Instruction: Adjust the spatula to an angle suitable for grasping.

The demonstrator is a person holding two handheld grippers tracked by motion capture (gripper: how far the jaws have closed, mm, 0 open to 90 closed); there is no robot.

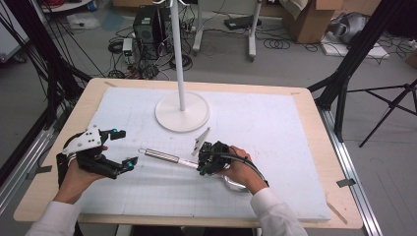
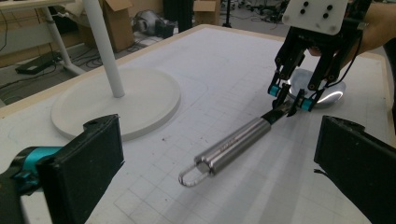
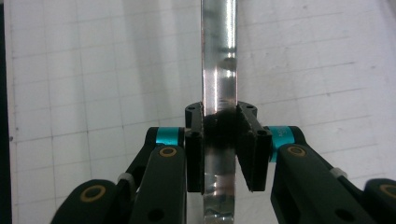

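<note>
My right jaws are clamping the flat shaft of the ladle point(image 3: 219, 93), so my right gripper point(image 1: 209, 160) is pinning it near the bowl end, on the white mat point(image 1: 275, 147). The steel handle point(image 2: 233, 144) is lying flat, pointing toward my left gripper point(image 1: 120, 150), whose jaws are standing wide apart just short of the hanging loop point(image 2: 189, 175). I'm judging this the pick-up step; next I'm needing a steady lift toward the white stand point(image 1: 182, 112), loop kept free.
</note>
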